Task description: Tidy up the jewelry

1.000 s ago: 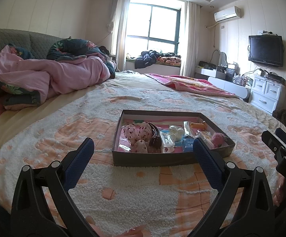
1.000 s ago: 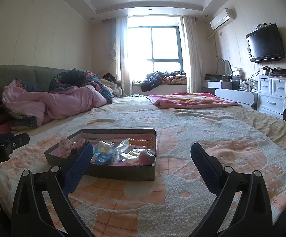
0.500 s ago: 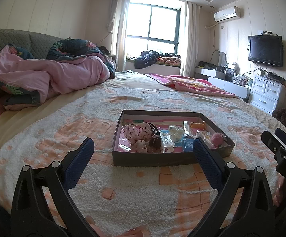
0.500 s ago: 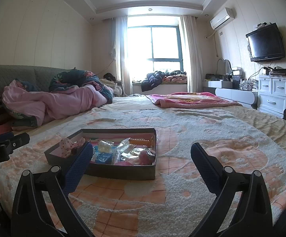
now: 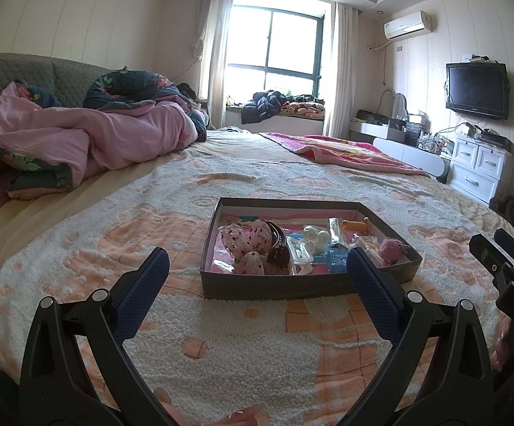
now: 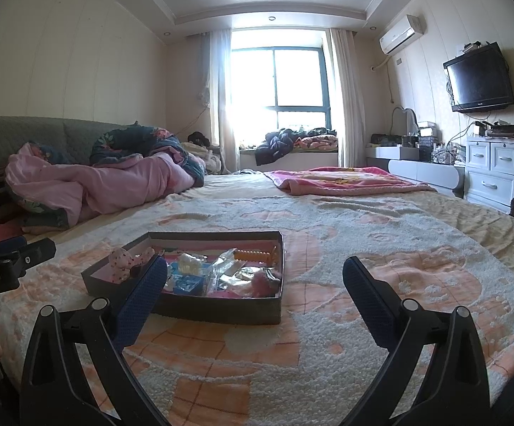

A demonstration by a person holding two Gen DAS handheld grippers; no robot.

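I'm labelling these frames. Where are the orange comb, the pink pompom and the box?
orange comb (image 5: 354, 226), left wrist view, middle of its ridged body
pink pompom (image 5: 388, 248), left wrist view, fluffy centre
box (image 6: 221, 310), right wrist view, near outer wall

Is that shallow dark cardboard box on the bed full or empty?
Fairly full. The shallow dark cardboard box has no lid and holds pink spotted fabric pieces, an orange ribbed piece, a pink fluffy ball and clear packets.

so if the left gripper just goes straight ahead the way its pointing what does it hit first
Most likely the near wall of the grey box, which sits centred between the open left gripper fingers. If it travels above the bedspread, it might clear the wall and meet the hair accessories inside; depth is unclear.
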